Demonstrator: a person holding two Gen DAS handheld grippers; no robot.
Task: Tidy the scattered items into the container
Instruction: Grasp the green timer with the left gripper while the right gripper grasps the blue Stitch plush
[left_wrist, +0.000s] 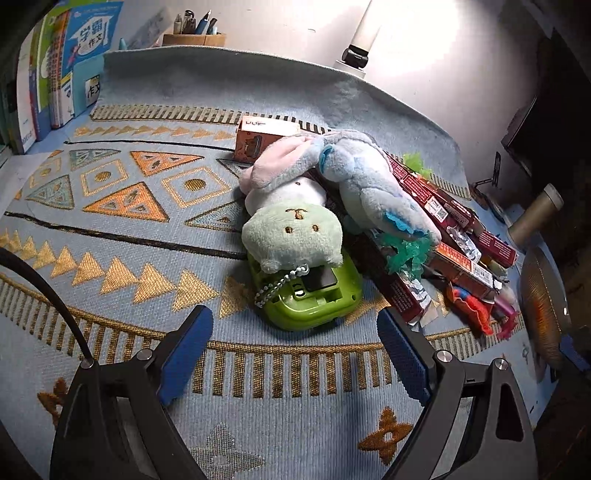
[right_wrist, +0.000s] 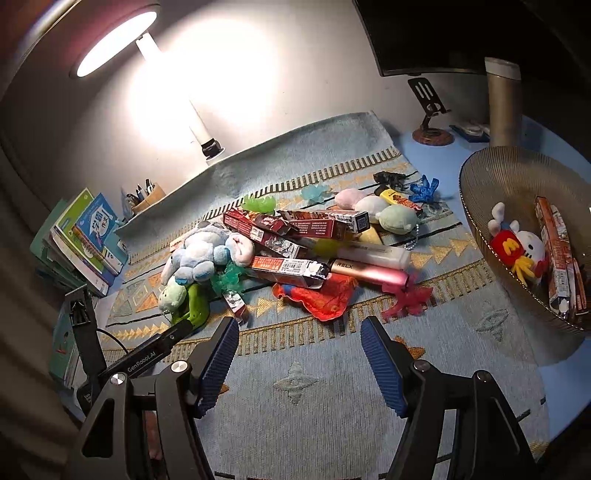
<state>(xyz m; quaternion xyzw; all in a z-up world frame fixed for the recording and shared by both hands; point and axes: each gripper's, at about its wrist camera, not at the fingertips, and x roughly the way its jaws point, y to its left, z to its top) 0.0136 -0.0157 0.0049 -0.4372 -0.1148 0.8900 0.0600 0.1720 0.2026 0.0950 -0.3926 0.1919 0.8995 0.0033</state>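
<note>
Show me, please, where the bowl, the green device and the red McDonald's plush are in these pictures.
bowl (right_wrist: 491, 192): right wrist view, bare inner wall near the rim.
green device (left_wrist: 314, 306): left wrist view, its top face.
red McDonald's plush (right_wrist: 511, 248): right wrist view, red body with the yellow M.

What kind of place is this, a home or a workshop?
Most likely a home study desk. A lit desk lamp stands at the back, schoolbooks are stacked beside a pen holder, and plush toys and small boxes lie on a patterned mat.

A lit desk lamp (right_wrist: 114, 44), stacked books (right_wrist: 88, 240), pen holder (right_wrist: 151, 197) and phone stand (right_wrist: 430, 107) border the patterned mat (right_wrist: 314, 387).
</note>
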